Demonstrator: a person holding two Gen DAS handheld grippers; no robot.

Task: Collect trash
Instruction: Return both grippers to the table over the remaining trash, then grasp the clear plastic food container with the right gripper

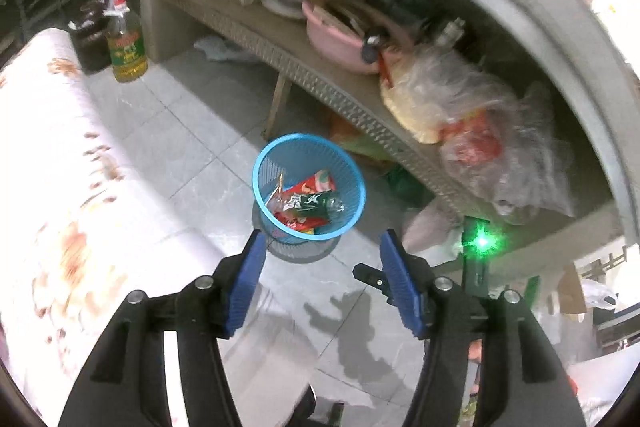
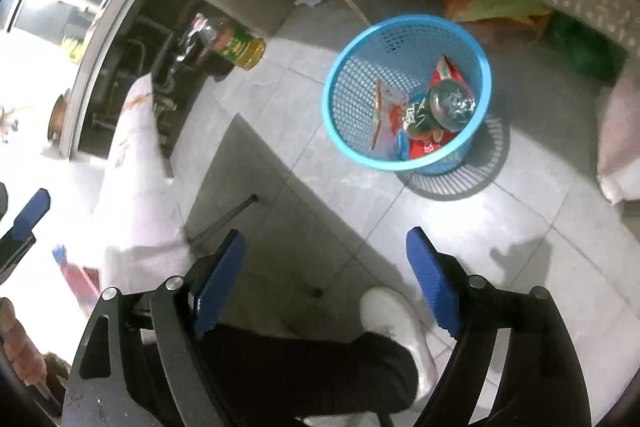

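Observation:
A blue mesh trash basket (image 1: 264, 163) stands on the grey tiled floor. It holds a crushed plastic bottle with a green label (image 1: 320, 205) and red snack wrappers (image 1: 316, 183). My left gripper (image 1: 322, 247) is open and empty, hovering above the floor just in front of the basket. In the right wrist view the basket (image 2: 340, 99) is ahead and slightly right, with the bottle (image 2: 450, 105) and wrappers (image 2: 424, 147) inside. My right gripper (image 2: 326, 247) is open and empty, well short of the basket, above the floor.
A table with a white floral cloth (image 1: 52, 167) is at left. A low shelf (image 1: 256, 35) holds bowls, a pink basin (image 1: 340, 43) and plastic bags (image 1: 460, 103). An oil bottle (image 1: 126, 51) stands on the floor. The person's leg and white shoe (image 2: 394, 319) are below the right gripper.

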